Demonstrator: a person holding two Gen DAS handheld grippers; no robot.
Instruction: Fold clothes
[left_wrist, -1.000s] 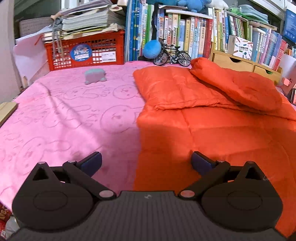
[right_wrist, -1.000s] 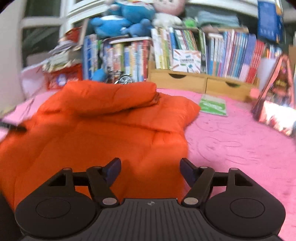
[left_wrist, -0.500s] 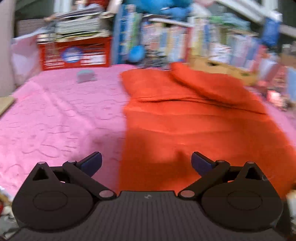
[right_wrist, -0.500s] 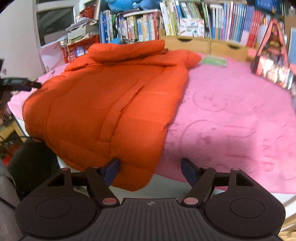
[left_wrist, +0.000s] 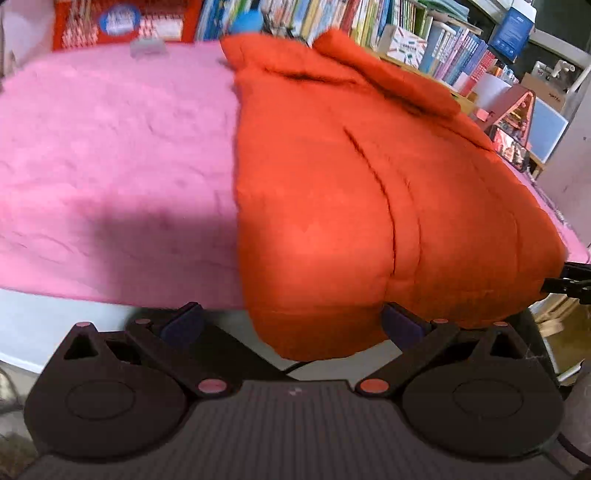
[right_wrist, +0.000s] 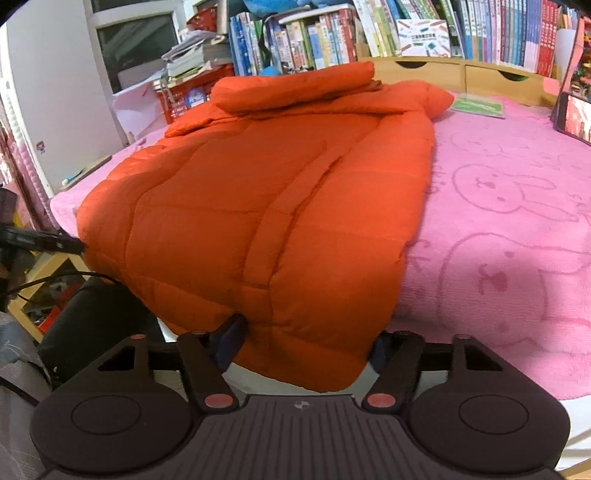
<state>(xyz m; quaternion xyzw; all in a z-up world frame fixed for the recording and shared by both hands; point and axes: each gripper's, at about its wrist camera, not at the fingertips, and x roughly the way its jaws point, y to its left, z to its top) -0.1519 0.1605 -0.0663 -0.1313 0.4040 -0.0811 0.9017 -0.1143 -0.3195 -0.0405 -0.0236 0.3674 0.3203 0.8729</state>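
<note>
An orange puffer jacket (left_wrist: 332, 177) lies on the pink blanket (left_wrist: 110, 147), front up, with its sleeves folded across the chest near the collar. Its hem hangs over the table's near edge. My left gripper (left_wrist: 291, 325) is open and low at that edge, its fingers on either side of the hem's left corner. In the right wrist view the jacket (right_wrist: 277, 206) fills the middle, and my right gripper (right_wrist: 304, 347) is open around the hem's right corner. Each view also catches the other gripper at its side edge: right gripper (left_wrist: 569, 284), left gripper (right_wrist: 40, 240).
Bookshelves (right_wrist: 332, 33) and wooden drawers (right_wrist: 461, 72) line the far side. A red crate (left_wrist: 122, 22) stands at the back left, with a small grey toy (left_wrist: 147, 46) before it. A green booklet (right_wrist: 478, 105) lies beside the jacket's shoulder. A pink stand (left_wrist: 515, 110) is at the right.
Both grippers have pulled back from above the jacket to the table's near edge and dropped lower. The hanging hem now sits between each pair of fingers. The jacket has not moved.
</note>
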